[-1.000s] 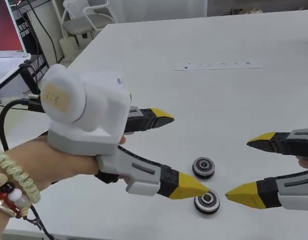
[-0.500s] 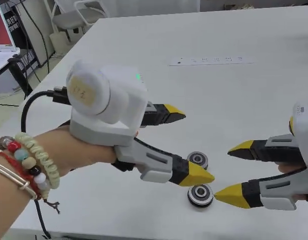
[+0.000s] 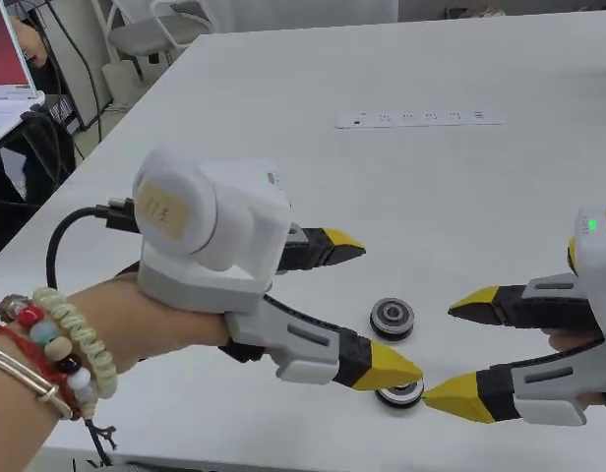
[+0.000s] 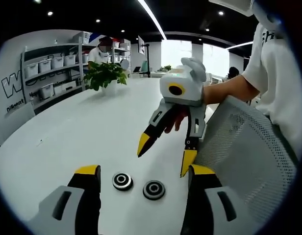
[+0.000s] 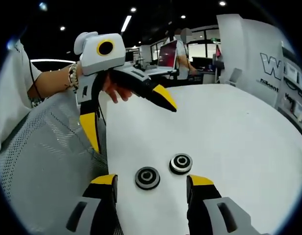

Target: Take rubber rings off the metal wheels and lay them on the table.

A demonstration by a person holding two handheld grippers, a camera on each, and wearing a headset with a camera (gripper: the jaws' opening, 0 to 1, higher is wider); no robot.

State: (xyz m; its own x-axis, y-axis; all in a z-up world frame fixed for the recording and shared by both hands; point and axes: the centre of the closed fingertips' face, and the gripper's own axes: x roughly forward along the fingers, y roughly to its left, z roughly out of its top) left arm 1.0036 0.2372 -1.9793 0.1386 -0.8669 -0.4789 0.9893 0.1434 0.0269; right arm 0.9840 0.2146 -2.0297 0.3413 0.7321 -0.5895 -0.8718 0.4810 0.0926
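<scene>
Over two wheels (image 3: 393, 317), left hand-held gripper (image 5: 132, 126), right hand-held gripper (image 3: 443, 353), both open, empty

Left claw (image 3: 392, 310) and right claw (image 3: 438, 353) have closed in on the nearer wheel (image 3: 399, 396).

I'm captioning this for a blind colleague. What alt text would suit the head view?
The left gripper and right gripper, both hand-held, point open yellow-tipped jaws at each other over a white table. Two small metal wheels lie between them: the far wheel in full sight, the near wheel partly hidden behind the left gripper's lower jaw tip.
</scene>
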